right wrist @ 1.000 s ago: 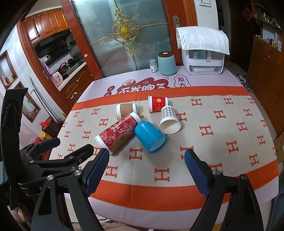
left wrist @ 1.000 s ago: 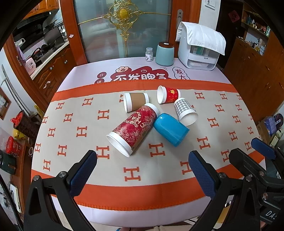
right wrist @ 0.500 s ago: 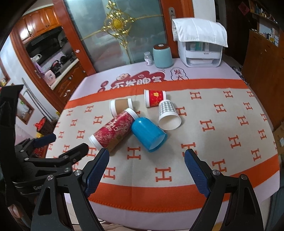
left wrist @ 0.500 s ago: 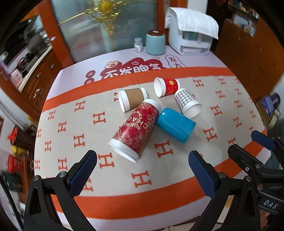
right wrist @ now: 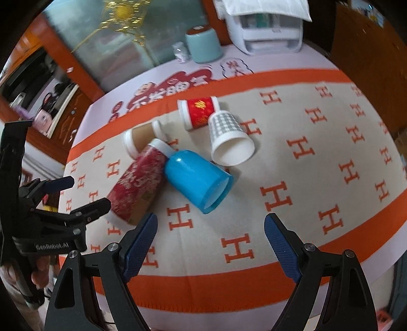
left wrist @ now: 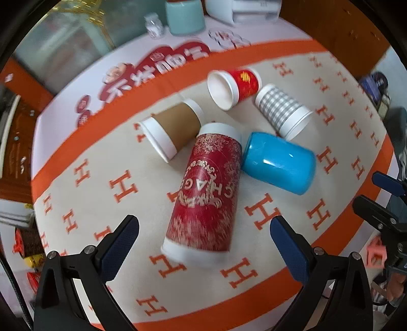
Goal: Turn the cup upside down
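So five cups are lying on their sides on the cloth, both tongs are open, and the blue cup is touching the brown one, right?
Not quite. The blue cup touches the tall red cup, not the brown cup; the left wrist view shows it. The rest holds: five cups on their sides, left tongs and right tongs open.

Hidden, cropped and blurred parts

The tall red cup (right wrist: 137,183) has its rim end behind the left gripper (right wrist: 84,198); the white appliance (left wrist: 244,10) at the table's far edge is cropped; the small bottle (left wrist: 154,25) is blurred.
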Tool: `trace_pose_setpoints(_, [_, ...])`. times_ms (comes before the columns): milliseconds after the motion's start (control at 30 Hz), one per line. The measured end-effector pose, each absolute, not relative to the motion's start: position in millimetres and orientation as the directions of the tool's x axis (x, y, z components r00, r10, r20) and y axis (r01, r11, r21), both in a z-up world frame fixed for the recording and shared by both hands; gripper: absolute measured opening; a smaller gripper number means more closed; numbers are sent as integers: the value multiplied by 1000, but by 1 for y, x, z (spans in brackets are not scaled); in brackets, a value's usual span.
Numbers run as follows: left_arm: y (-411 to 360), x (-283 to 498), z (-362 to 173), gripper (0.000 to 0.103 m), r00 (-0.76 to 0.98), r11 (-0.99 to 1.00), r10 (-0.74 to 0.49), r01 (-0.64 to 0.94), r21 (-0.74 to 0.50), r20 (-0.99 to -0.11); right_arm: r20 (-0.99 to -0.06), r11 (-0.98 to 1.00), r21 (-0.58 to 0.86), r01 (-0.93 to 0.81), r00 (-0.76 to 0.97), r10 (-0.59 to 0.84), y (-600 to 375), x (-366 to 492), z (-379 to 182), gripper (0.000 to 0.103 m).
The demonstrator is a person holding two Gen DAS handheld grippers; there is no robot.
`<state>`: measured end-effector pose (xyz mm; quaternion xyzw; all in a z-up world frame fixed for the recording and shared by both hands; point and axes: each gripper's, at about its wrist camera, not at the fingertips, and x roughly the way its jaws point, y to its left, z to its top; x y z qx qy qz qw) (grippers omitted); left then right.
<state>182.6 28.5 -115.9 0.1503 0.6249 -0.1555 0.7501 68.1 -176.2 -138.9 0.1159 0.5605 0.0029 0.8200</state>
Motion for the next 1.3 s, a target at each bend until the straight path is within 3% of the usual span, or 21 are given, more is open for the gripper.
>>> trace_pose_setpoints(233, [17, 219, -167, 102, -8, 891, -18, 453, -20, -1000, -933, 953, 216, 212, 333, 137, -192, 79, -173, 88])
trace_pose_setpoints(400, [7, 226, -188, 102, -43, 872, 35, 489, 10, -998, -943, 947, 211, 243, 305, 132, -198, 81, -187, 88])
trace_pose_setpoints(833, [-2, 228, -244, 79, -149, 880, 76, 475, -4, -986, -953, 936, 215, 280, 270, 138, -208, 78, -203, 88])
trace_pose_setpoints(1300, [11, 196, -227, 77, -136, 943, -10, 328, -55, -991, -948, 933, 235, 272, 275, 159, -211, 69, -201, 87])
